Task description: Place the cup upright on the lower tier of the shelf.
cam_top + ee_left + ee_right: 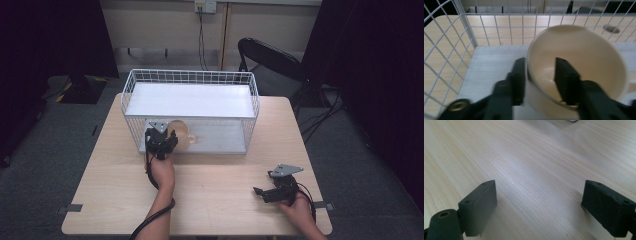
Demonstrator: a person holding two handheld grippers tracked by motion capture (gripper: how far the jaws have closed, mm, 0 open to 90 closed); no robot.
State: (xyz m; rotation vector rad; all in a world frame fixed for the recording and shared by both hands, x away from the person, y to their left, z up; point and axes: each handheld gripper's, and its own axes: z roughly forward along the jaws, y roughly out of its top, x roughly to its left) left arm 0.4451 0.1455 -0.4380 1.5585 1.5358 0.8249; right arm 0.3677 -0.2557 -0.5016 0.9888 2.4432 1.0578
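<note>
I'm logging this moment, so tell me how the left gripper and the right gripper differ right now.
The left gripper reaches into the white wire basket, its jaws straddling the wall of a cream cup with a gap showing; the right gripper lies on the wooden table with nothing between its jaws, which stand wider. Both have black jaws.

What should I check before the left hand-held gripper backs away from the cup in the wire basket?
1. Cup on the lower shelf of the wire basket: ok.
2. Left hand-held gripper jaws off the cup wall: ok, a gap shows on both sides.
3. Cup upright: not ok, it looks tilted toward the camera.
4. Cup steady unaided: cannot tell.
5. Right hand-held gripper open above bare table: ok.
</note>
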